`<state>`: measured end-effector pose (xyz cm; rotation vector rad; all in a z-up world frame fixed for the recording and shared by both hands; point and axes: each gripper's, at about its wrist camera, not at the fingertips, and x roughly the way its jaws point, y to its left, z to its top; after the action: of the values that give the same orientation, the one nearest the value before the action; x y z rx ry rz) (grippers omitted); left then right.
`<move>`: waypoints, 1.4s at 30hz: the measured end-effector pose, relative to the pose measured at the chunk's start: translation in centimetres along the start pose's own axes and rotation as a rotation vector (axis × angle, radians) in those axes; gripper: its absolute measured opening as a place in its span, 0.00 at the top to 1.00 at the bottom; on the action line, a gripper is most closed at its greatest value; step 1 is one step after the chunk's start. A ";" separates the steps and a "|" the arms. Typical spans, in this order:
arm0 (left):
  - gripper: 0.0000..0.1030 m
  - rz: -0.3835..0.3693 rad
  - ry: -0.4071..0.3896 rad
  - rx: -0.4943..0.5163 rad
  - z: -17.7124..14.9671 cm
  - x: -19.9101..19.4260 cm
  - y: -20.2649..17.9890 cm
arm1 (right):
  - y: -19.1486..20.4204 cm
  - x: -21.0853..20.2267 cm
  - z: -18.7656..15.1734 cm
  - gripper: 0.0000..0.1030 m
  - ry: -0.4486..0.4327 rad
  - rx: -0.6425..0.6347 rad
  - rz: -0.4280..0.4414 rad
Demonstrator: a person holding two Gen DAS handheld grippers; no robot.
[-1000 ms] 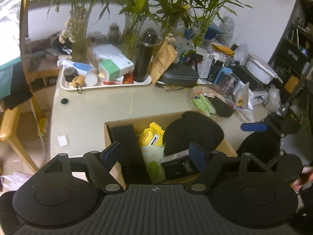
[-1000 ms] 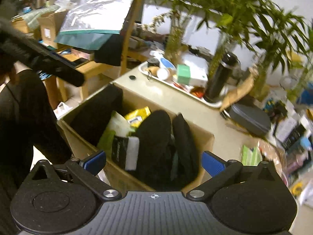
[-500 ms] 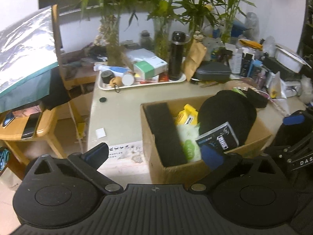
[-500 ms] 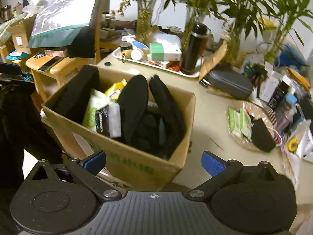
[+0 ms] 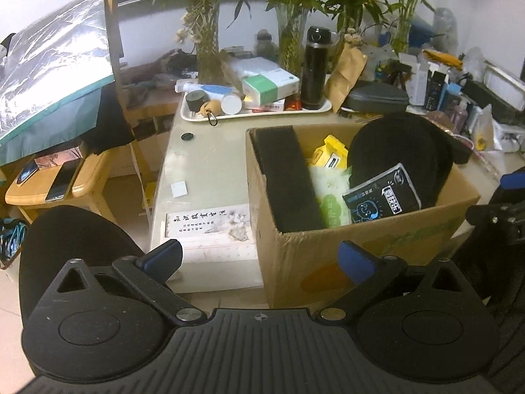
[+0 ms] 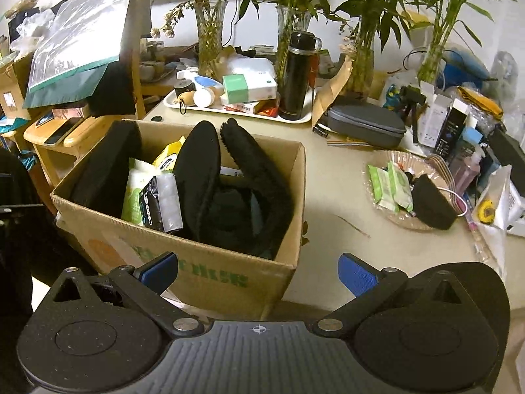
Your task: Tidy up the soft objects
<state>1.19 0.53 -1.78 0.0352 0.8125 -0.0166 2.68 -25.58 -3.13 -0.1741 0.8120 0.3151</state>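
A cluttered pale worktop (image 5: 210, 164) filled both views, with vases of green plants along the white wall behind. Nearest, the left tongs (image 5: 259, 257) stood wide open and empty before the cardboard box (image 5: 328, 256); the right tongs (image 6: 257, 271) were likewise spread wide, gripping nothing. The box held a black foam block (image 5: 285, 177), yellow and green wipe packs (image 5: 329, 180), a dark packet (image 5: 384, 193) and black cushions (image 6: 197, 170). Only the right view showed the box's deep inside and the basket (image 6: 410, 220) of green packets beyond it. Only the left view showed the printed sheet (image 5: 210, 223) beside the box. Farther back sat a white tray (image 6: 249, 111) with a black flask (image 6: 297, 75).
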 end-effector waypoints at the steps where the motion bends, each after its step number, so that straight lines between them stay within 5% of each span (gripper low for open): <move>1: 0.00 0.002 0.003 0.003 0.1 0.0 0.0 | 0.0 0.0 0.0 0.00 -0.001 0.001 -0.001; 42: 0.00 -0.003 -0.018 0.019 1.6 -0.2 -0.6 | -0.6 0.3 0.3 0.00 -0.008 0.033 -0.011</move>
<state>2.21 -0.10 -0.59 0.0519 0.7947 -0.0275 3.32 -25.97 -3.14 -0.1463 0.8075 0.2920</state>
